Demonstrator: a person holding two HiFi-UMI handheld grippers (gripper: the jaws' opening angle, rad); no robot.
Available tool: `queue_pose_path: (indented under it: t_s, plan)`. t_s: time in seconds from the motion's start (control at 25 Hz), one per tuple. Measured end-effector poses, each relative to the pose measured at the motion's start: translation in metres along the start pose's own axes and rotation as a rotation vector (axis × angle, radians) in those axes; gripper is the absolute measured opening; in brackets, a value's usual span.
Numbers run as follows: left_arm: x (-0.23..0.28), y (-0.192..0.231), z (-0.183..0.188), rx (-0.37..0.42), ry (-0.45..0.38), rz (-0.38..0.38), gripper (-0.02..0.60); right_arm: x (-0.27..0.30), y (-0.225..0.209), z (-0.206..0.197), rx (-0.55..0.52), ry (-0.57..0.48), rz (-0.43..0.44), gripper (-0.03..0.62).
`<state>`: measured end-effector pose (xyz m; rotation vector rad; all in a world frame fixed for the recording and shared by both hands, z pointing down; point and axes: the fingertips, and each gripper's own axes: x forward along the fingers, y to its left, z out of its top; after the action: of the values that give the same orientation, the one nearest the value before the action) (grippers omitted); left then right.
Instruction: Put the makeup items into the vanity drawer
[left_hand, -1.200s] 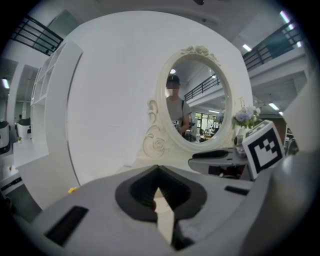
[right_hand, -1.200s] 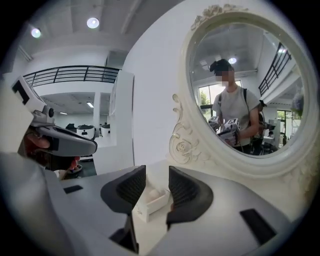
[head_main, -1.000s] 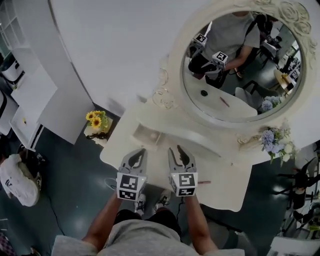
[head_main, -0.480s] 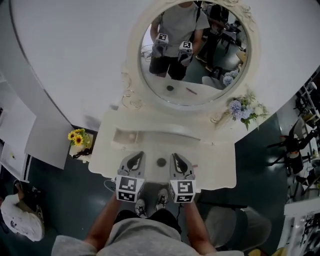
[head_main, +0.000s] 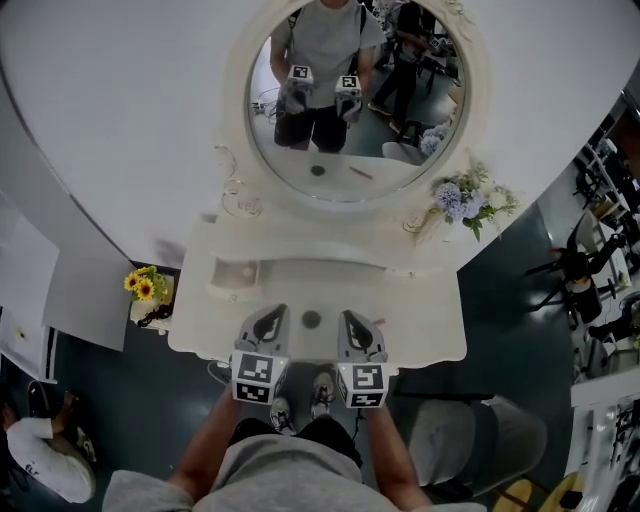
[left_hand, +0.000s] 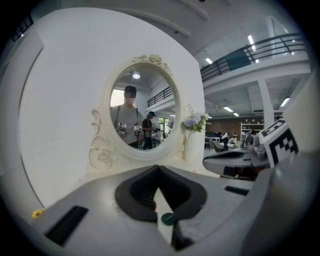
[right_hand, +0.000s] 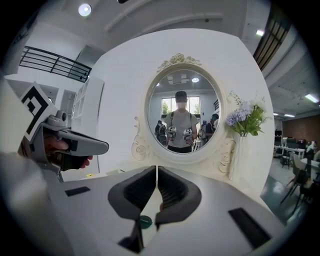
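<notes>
Head view: a small round dark-green makeup item (head_main: 311, 320) is seen lying flat on the vanity top (head_main: 430, 320), between left gripper (head_main: 276, 312) & right gripper (head_main: 347, 315). A thin reddish stick (head_main: 379, 322) lies just beside the right one. The open drawer (head_main: 235, 272) is at rear left. Left jaws are pressed together. Right jaws are closing, nearly touching, w/ nothing between.

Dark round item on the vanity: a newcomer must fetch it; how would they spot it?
On the cream vanity below the oval mirror, look mid-front. It's the small dark-green disc, round unlike the thin pink stick nearby.
</notes>
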<state>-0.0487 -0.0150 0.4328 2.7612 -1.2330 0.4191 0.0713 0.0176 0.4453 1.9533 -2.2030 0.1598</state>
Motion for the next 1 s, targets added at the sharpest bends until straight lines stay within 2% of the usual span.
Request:
queue_pose_path:
  t_s: [0.32, 0.72, 1.0]
  plan:
    - [0.009, 0.006, -0.022, -0.036, 0.047, 0.02, 0.0, 0.018, 0.008, -0.027, 0.001, 0.068, 0.047, 0.025]
    - [0.027, 0.018, -0.09, -0.111, 0.176, 0.06, 0.0, 0.051, 0.026, -0.105, 0.044, 0.227, 0.146, 0.025]
    - [0.036, 0.025, -0.136, -0.162, 0.244, 0.092, 0.0, 0.073, 0.037, -0.157, 0.035, 0.323, 0.206, 0.026]
